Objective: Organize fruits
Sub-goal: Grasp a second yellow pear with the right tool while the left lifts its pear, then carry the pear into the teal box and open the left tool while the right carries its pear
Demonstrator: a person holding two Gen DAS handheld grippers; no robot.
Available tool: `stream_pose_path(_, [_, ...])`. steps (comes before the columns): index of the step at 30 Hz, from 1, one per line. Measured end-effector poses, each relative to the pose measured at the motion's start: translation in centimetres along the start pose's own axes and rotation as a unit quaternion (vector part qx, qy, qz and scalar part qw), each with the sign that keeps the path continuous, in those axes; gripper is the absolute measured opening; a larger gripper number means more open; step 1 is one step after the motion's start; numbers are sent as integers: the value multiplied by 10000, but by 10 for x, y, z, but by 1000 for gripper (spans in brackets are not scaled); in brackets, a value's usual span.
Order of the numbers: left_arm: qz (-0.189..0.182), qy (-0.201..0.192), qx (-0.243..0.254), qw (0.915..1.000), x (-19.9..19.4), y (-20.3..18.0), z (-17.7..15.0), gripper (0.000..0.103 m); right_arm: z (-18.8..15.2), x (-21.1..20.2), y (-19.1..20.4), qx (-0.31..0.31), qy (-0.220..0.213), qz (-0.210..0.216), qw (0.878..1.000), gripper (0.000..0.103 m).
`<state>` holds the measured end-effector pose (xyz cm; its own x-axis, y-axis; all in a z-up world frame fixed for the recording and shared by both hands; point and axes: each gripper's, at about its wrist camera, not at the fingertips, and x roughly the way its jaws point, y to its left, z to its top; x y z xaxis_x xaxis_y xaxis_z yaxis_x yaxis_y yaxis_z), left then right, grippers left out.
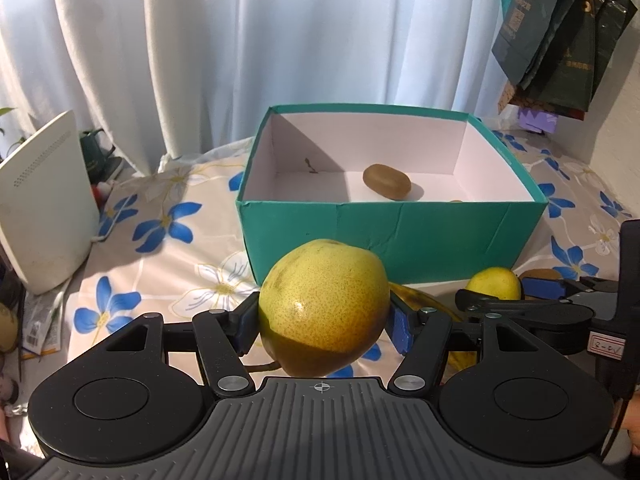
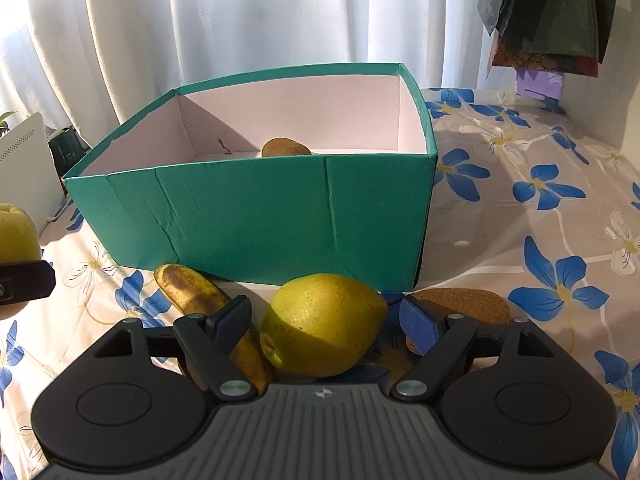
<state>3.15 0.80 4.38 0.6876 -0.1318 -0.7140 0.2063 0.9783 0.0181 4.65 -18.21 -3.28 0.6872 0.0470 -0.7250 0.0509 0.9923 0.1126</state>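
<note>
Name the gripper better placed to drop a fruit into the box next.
Left. The left gripper already clamps a pear lifted before the teal box; the right gripper only straddles its pear, open.

White curtain point(image 1: 200, 40) behind. Floral tablecloth point(image 2: 540, 200) covers table. White ventilated device point(image 1: 44, 200) stands at its left edge. Dark bags point(image 1: 560, 32) hang upper right.
</note>
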Motion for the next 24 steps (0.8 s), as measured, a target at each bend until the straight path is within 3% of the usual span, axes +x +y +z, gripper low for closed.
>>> stream_pose_path(2, [-1, 1, -4, 10000, 0, 0, 0, 68, 0, 7, 0, 78, 118, -60, 9999, 72])
stream_pose_path(6, [-1, 27, -25, 10000, 1, 2, 1, 68, -2, 22, -3, 243, 454, -132, 9986, 68])
stream_pose_path(18, [-35, 28, 13, 10000, 2, 1, 3, 68, 0, 31, 9, -146, 286, -410, 9986, 76])
stream_pose_path(24, [-34, 33, 7, 10000, 2, 1, 3, 68, 0, 34, 10, -216, 231, -395, 9987, 67])
